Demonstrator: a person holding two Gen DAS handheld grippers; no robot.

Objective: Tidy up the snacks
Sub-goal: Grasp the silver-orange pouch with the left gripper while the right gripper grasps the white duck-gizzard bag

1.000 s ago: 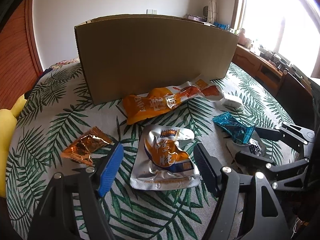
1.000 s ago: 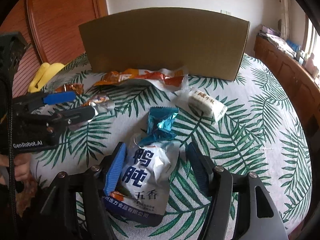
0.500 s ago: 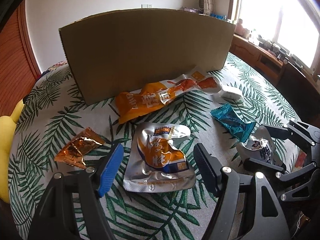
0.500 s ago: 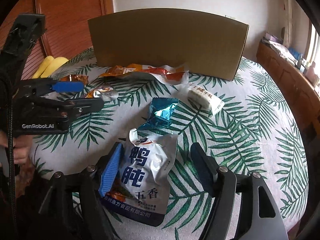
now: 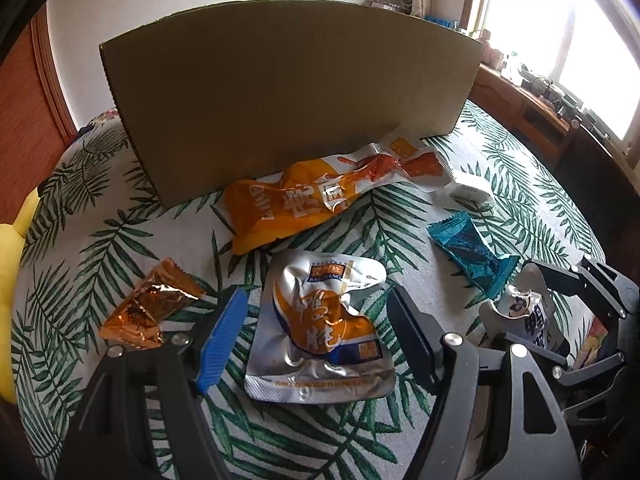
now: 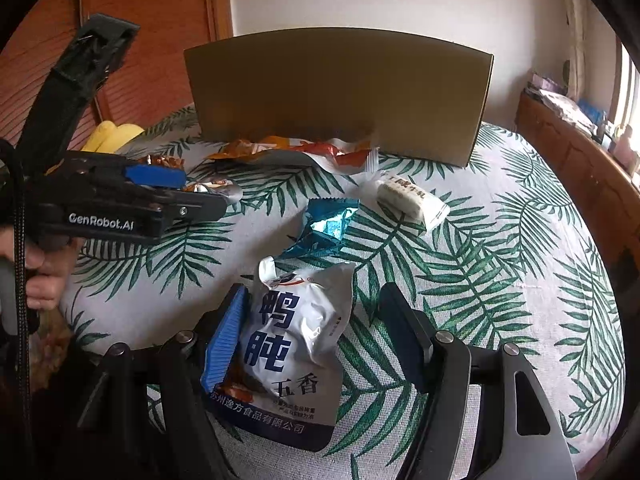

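Compared with a second ago, both cameras sit a bit differently over the bench [image 5: 120,216]: the cardboard box [image 5: 288,92] fills more of the left wrist view, and in the right wrist view the white pouch has slid further up between the fingers.

Left gripper [image 5: 316,332] is spread apart with nothing clamped. The silver-and-orange pouch [image 5: 320,332] lies flat on the leaf-print cloth between its two fingers, with gaps on both sides. An orange foil packet [image 5: 150,308] sits just left of the blue pad, apart from it.

Right gripper [image 6: 316,332] is also spread. The white pouch with blue characters [image 6: 292,352] lies between its fingers; the blue left pad looks right against the pouch's edge, while the dark right finger stands clear of it, so no squeeze.

Further back, a long orange-and-red packet [image 5: 332,196] lies at the foot of the box, a crumpled teal wrapper [image 6: 324,224] sits just beyond the white pouch, and a small white bar [image 6: 412,200] lies to the right of that. A hand [image 6: 44,276] shows at the left edge, holding the left gripper's handle.
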